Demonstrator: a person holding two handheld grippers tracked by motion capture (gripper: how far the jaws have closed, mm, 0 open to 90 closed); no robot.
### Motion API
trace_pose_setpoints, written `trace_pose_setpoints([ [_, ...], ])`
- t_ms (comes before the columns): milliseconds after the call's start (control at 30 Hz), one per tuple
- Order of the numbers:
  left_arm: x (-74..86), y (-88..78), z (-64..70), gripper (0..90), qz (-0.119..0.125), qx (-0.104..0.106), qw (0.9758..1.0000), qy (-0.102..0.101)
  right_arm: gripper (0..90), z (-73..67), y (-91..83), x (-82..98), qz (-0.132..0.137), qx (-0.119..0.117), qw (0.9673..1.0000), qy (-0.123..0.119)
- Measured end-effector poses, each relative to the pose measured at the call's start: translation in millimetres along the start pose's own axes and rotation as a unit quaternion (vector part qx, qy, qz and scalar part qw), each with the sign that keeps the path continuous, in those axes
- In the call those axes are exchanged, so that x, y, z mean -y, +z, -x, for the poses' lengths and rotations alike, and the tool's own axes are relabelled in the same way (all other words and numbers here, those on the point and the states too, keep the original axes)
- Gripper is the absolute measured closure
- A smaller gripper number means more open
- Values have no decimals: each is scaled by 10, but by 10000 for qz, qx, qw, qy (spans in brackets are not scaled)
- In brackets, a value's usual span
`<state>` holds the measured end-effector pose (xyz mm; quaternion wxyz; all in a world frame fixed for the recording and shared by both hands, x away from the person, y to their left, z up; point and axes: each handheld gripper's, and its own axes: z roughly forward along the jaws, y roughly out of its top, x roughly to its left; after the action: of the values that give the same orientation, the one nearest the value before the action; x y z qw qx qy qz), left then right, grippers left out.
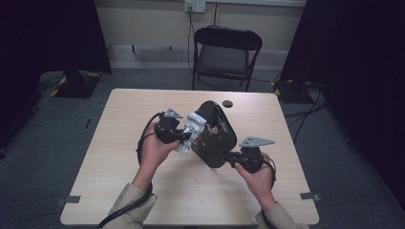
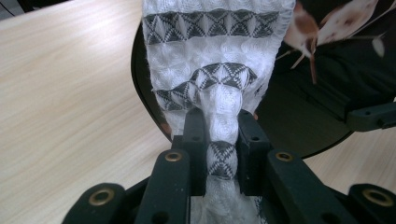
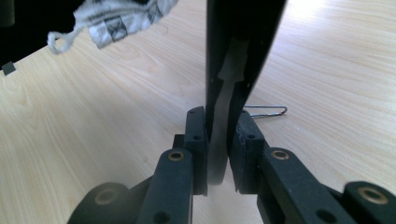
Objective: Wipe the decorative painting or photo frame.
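The left gripper is clamped on a white cloth with grey diamond-pattern bands. In the left gripper view the 2 black jaws pinch a bunched fold of the cloth between them, and the rest of it fans out wider above the jaws, lying against the dark tray behind.

The right gripper is clamped on the near edge of the black tray. In the right gripper view its jaws press on both faces of the thin tray edge, which rises straight up between them, so the tray is held on edge, tilted up off the wooden table.

From the high view the tray sits between the 2 grippers, near the middle of the table, with its decorated face, showing a pale flower-like motif, turned up toward the camera. The cloth touches the tray's left side, just beside the left gripper. The right gripper holds the tray's lower right edge.

A thin wire clip lies on the table just behind the right jaws. A small dark round disc lies on the table beyond the tray, apart from it. A black folding chair stands past the far edge of the table.
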<state>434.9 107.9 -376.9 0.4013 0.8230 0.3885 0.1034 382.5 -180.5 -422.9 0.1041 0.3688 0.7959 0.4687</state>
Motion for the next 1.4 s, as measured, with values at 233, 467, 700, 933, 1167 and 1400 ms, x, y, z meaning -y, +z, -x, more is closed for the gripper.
trace_pose_setpoints([
  [233, 133, 110, -25, 769, -125, -18, 9999, -49, 791, -2, -1, 2, 3, 2, 10000, 0],
  [467, 310, 247, -63, 769, -317, 12, 9994, -170, 791, -6, 1, 3, 7, 14, 10000, 4],
  [700, 475, 351, -84, 769, -519, 29, 9984, -233, 790, -9, 2, 1, 6, 21, 10000, 5],
  [933, 610, 445, -71, 769, -716, 70, 9971, -264, 790, -12, 3, 0, 8, 28, 10000, 8],
  [1167, 745, 528, -47, 769, -906, 159, 9954, -264, 790, -10, 3, -1, 9, 24, 10000, 13],
  [1400, 742, 408, -55, 768, -927, 123, 9954, -217, 790, -7, 3, 1, 9, 25, 10000, 23],
])
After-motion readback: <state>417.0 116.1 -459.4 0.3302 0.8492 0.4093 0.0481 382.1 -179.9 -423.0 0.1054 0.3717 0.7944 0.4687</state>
